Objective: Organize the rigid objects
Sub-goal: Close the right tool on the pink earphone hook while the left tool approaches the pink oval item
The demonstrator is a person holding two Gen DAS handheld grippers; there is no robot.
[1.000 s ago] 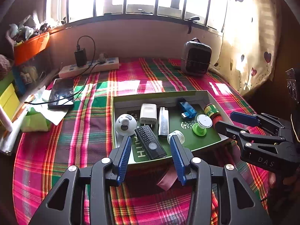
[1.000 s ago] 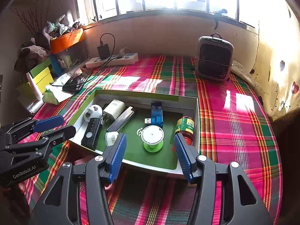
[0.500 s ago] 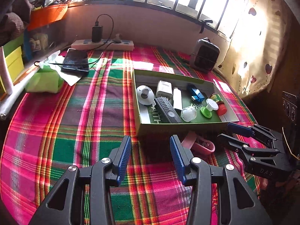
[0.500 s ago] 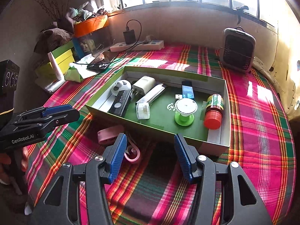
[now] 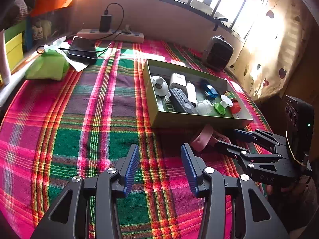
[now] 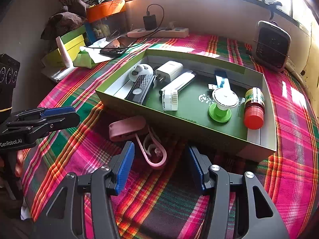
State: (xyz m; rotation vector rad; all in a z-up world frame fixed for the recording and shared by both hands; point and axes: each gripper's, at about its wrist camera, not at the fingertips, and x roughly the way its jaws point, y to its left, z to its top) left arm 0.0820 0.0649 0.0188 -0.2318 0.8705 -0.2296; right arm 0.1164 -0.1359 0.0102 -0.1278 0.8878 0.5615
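A green cardboard box [image 6: 179,119] [image 5: 191,119] lies on the plaid cloth. Inside it are a black remote [image 6: 140,88], a white charger [image 6: 169,70], a white round gadget [image 6: 140,71], a blue USB stick [image 6: 220,80], a green-and-white spool [image 6: 221,105] and a red-capped bottle [image 6: 254,109]. A pink case with a pink looped earpiece [image 6: 139,137] [image 5: 203,137] rests on the cloth just in front of the box. My right gripper [image 6: 159,165] hovers open right before the pink piece. My left gripper [image 5: 159,167] stands open over bare cloth, left of the box.
At the back stand a small heater [image 6: 272,44], a power strip with a charger [image 6: 159,31] and a phone [image 5: 82,48] on its cable. A green tissue pack [image 5: 47,65] and yellow boxes [image 6: 67,47] crowd the left edge. A curtain [image 5: 279,39] hangs on the right.
Both grippers drew back from over the box toward the near side and sank lower. The pink case and earpiece came into view in front of the box. The jaws kept their width.
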